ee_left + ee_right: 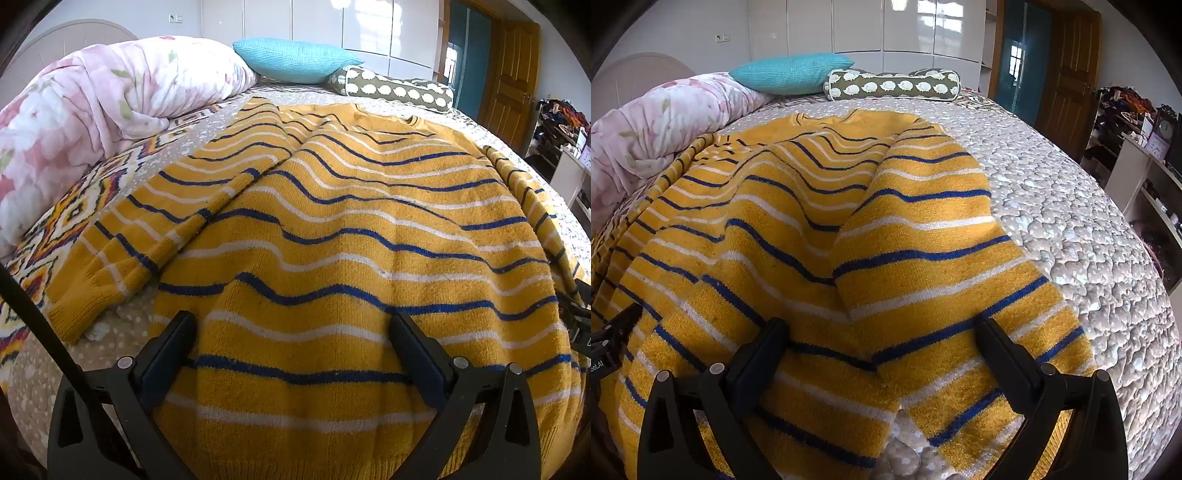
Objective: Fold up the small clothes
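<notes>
A yellow knitted sweater (351, 229) with blue and white stripes lies spread on the bed, collar at the far end. Its left sleeve (122, 258) stretches along the body's left side in the left wrist view. The right sleeve (945, 266) lies along the body's right side in the right wrist view. My left gripper (291, 332) hovers wide open over the sweater's lower hem area, nothing between its fingers. My right gripper (879, 332) is open too, above the lower right part where sleeve and body (757, 229) meet. The other gripper's black tip (576, 314) shows at the right edge.
A quilted beige bedspread (1071, 229) covers the bed. A pink floral duvet (92, 110) is heaped at the left, with a turquoise pillow (295, 59) and a patterned bolster (894, 85) at the head. Shelves with clutter (1137, 147) and a wooden door (513, 88) stand to the right.
</notes>
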Demonstrator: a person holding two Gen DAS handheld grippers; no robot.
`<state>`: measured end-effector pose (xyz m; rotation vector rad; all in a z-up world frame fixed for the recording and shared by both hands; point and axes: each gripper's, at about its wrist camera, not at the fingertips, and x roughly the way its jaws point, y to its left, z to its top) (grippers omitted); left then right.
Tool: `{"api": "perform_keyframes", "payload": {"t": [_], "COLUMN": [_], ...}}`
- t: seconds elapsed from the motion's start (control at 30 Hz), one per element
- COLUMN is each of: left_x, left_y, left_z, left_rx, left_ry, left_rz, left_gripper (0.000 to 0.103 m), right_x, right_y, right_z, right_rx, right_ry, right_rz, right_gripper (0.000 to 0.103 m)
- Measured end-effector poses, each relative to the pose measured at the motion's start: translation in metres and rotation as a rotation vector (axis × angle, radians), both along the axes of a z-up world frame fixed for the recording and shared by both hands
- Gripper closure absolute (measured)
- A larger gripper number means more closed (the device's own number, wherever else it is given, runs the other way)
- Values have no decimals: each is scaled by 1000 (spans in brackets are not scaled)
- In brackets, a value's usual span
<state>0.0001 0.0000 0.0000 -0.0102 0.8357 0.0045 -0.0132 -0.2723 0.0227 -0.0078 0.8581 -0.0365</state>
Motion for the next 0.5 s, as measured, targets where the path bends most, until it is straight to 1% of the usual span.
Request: {"api": "perform_keyframes", "payload": {"t": [0.5], "left_x": [0], "left_y": [0], "left_z": [0], "left_rx": [0], "left_ry": [0], "left_rz": [0], "left_gripper": [0], "right_x": [-1], "right_y": [1], "right_z": [1], "right_rx": [1], "right_ry": [-1], "right_rz": [1], "right_gripper": [0]}}
